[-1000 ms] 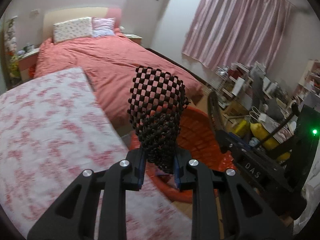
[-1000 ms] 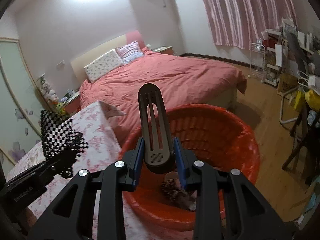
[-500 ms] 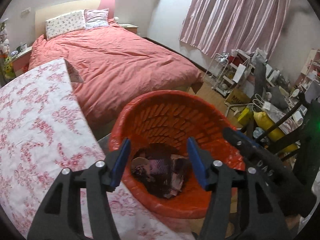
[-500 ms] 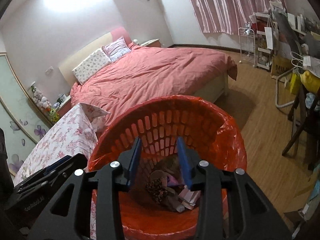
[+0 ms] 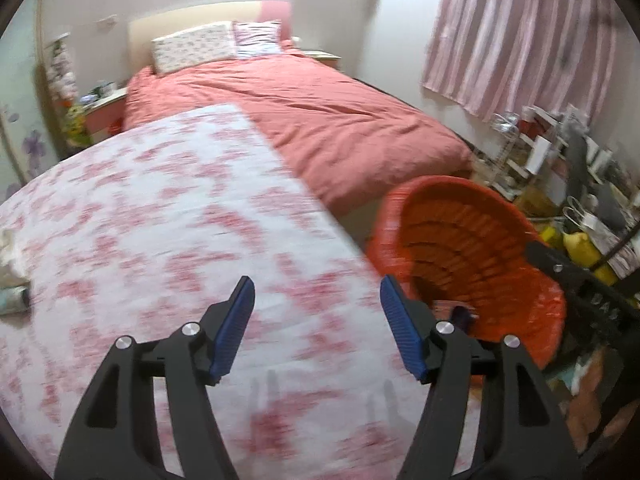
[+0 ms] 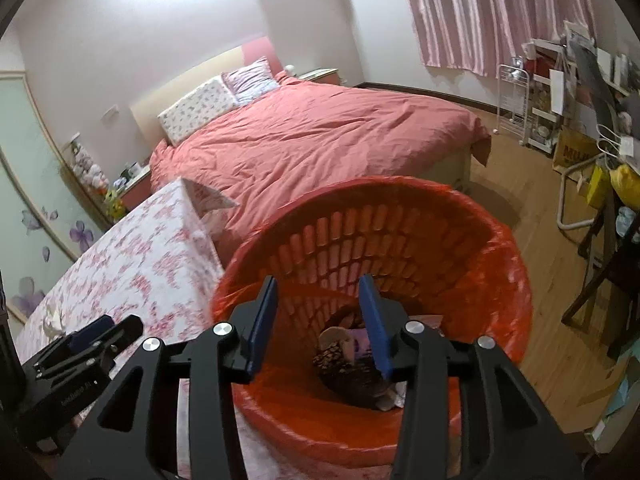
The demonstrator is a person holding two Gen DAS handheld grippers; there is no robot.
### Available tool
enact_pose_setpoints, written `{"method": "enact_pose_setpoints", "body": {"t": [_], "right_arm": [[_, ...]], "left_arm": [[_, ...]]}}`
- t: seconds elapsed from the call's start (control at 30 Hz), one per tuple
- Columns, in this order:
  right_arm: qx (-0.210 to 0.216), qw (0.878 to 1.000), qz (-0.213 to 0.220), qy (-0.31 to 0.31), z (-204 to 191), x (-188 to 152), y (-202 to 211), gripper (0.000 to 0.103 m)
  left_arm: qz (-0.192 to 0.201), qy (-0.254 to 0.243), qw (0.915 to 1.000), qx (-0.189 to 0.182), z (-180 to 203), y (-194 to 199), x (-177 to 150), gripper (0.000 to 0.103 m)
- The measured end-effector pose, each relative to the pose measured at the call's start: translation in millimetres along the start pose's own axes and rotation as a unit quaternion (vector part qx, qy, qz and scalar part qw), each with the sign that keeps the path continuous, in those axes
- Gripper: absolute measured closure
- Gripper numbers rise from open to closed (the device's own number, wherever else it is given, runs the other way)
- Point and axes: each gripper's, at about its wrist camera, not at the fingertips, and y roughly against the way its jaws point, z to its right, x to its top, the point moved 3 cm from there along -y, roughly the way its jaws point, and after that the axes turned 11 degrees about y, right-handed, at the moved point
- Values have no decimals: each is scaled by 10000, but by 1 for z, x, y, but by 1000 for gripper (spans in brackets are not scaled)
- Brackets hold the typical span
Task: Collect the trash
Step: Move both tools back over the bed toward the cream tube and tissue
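Observation:
An orange trash basket point(image 6: 504, 256) lined with a red bag stands beside the floral-cloth table point(image 6: 132, 264); it also shows in the left wrist view point(image 5: 500, 208). Dropped trash point(image 6: 348, 364) lies at its bottom. My right gripper point(image 6: 320, 316) is open and empty above the basket. My left gripper point(image 5: 316, 320) is open and empty over the table point(image 5: 160, 220), left of the basket. White crumpled trash point(image 5: 10, 252) lies at the table's left edge; it shows in the right wrist view as a white scrap point(image 6: 54, 320).
A bed with a pink duvet point(image 5: 320, 116) stands behind the table. Cluttered shelves and bags point(image 6: 580, 120) line the right wall under pink curtains point(image 5: 520, 32). A dark chair point(image 6: 616, 280) stands right of the basket on the wooden floor.
Both grippers opened: the left let go of the black mesh item, the right the black flat item, into the basket. The left gripper then swung left over the table.

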Motion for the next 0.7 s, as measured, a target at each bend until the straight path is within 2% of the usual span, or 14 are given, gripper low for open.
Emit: {"method": "enact_pose_setpoints", "body": {"t": [0.23,0.33,0.47,0.57,0.7], "right_arm": [[276,9987,-139,416,-43,-3,-3,60],[410,9969,-206,642,-69,-5,-4,60],[601,9931,-335,946,-101,-9,-7,60],[687,9907,-426,1096,-119,-11,-11,60],[790,9868,-530,1307,-144,-14,-16,60]], "left_arm": [[187,586,9946,834,-100,22,9,35],[313,980,9858,1326,-148,36,13,34],[504,1601,9663,1953,-212,54,17,28],[500,1951,9548,2188,-246,56,19,27],[373,2057,9508,2285,-264,47,19,26]]}}
